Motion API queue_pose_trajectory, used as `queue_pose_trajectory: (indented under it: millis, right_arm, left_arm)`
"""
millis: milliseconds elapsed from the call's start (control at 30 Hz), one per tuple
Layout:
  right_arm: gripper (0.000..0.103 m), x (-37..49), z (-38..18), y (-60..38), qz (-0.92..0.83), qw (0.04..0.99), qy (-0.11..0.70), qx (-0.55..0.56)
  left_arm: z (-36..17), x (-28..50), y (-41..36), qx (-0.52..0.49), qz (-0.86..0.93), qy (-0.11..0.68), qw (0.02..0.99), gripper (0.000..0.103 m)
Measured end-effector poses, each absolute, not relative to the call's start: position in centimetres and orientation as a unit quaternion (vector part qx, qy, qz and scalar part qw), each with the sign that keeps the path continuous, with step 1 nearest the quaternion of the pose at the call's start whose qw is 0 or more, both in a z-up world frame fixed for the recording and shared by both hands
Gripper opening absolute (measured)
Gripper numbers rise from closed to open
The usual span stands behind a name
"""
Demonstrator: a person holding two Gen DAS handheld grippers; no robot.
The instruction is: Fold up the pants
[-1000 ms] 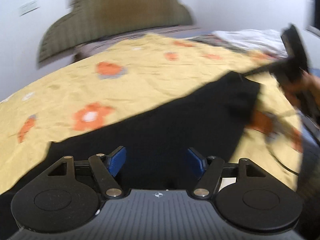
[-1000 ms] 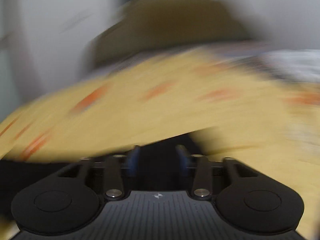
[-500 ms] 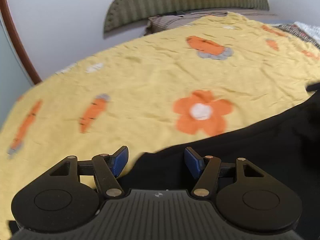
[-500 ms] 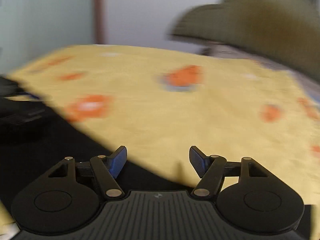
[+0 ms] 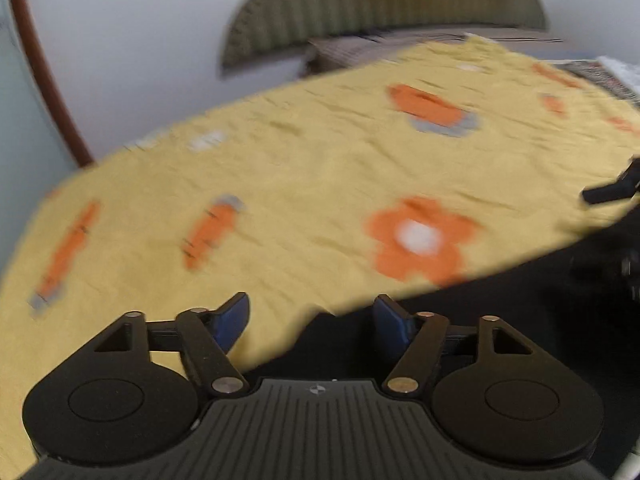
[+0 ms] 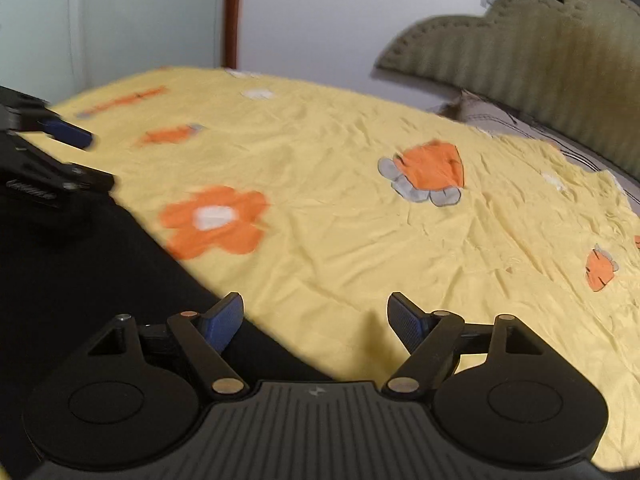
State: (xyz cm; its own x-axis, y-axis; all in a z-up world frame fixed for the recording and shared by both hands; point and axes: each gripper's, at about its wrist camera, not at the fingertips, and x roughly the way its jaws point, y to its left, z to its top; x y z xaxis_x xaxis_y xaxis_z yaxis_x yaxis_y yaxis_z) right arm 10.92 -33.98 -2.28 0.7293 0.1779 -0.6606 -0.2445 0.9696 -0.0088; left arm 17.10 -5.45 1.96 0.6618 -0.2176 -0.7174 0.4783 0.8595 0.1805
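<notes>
- Left gripper (image 5: 310, 322): blue pads spread wide and opening, nothing pinched; a corner of the black pants (image 5: 500, 320) lying under the gap, not held.
- Right gripper (image 6: 316, 320): jaws also wide and opening, empty; left pad over the pants' edge, right pad over bare yellow bedsheet (image 6: 360, 152).
- Pants spread flat along the bottom of both views: lower right of the left wrist view, lower left of the right wrist view.
- Risk, as a judgement: closing from here could pinch bedsheet along with trouser fabric, since both gaps straddle the boundary; lifting then drags the sheet and spoils the fold.
- Second risk: grabbing only one layer, or uneven points on the two sides, leaving a skewed crease.
- Third: the two tools sit near each other, each visible at the edge of the other's view; crossing paths could knock them together.
- Pose: both grippers angled downward over the bed's near side, olive headboard (image 6: 520, 40) far behind, slight blur in the left view.
</notes>
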Motion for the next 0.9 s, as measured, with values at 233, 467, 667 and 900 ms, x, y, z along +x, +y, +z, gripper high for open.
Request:
queue_pose_trajectory:
  millis: [233,467,667,900]
  right_arm:
    - [0.089,10.5,-4.9,-34.3,0.179,0.899,0.398,-0.03]
    - [0.089,6.6,-1.6,-37.8,0.061,0.934,0.352,-0.002]
    - [0.089,2.7,-2.9,-42.9,-0.02,0.895,0.438,-0.086]
    - [0.103,8.0,-5.7,-45.8,-0.059,0.923,0.38,0.009]
  left_arm:
    - [0.1,12.5,-9.0,0.158,-0.241,0.397,0.871,0.079]
    - [0.6,8.8,-14.4,0.163,-0.303,0.38,0.858,0.084]
    - [-2.1,9.3,-20.9,0.182,-0.347,0.392,0.833,0.084]
    - [-4.0,13.7,-25.1,0.2,-0.234,0.338,0.889,0.083]
